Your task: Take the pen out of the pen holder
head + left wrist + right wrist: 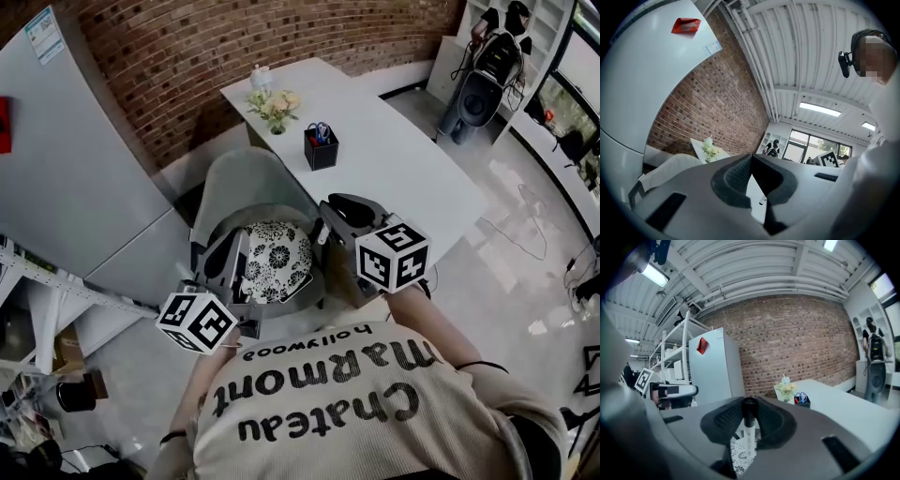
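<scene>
Black-capped pen (748,433) tight in right gripper (749,405) jaws

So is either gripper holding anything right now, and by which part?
The right gripper holds a pen, pinched near its black end, with the pale barrel running down between the pads. The left gripper is shut on nothing.

Your shirt (375,403) carries the only print you can read: "Chateau Marmont" in large black letters, with "hollywood" in smaller letters beside it, upside down in the head view. The sticker (42,33) on the white fridge (84,169) is too small to read.
</scene>
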Motion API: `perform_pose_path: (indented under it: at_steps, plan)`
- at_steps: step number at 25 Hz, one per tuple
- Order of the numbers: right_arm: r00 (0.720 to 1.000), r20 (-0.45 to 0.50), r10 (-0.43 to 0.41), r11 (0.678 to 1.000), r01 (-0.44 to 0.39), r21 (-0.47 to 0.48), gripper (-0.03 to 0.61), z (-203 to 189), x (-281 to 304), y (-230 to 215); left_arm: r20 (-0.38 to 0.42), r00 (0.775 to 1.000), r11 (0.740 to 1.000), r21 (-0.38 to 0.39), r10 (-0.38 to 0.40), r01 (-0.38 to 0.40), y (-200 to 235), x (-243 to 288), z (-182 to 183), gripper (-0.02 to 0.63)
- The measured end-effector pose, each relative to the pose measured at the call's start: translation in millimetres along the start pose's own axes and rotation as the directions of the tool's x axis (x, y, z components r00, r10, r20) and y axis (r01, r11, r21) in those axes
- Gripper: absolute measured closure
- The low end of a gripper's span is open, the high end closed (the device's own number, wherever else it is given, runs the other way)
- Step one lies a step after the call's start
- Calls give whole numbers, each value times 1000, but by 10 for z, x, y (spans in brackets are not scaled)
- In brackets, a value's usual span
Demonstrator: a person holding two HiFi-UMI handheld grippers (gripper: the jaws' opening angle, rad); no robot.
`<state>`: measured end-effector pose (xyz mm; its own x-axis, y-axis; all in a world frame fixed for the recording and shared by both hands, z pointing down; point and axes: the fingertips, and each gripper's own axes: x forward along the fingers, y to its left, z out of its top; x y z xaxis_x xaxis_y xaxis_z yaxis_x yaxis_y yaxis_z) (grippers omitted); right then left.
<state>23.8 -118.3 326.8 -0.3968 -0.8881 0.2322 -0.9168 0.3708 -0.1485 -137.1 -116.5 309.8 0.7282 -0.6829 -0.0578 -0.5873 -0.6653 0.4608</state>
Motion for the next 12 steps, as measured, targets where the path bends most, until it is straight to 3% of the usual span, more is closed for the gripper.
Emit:
perform_pose_path:
  at_steps: [12]
  plan:
    - [999,-14,33,999,-34,-11,499,-27,194,5,10,1000,1000,-2,5,-5,152,79,6,612]
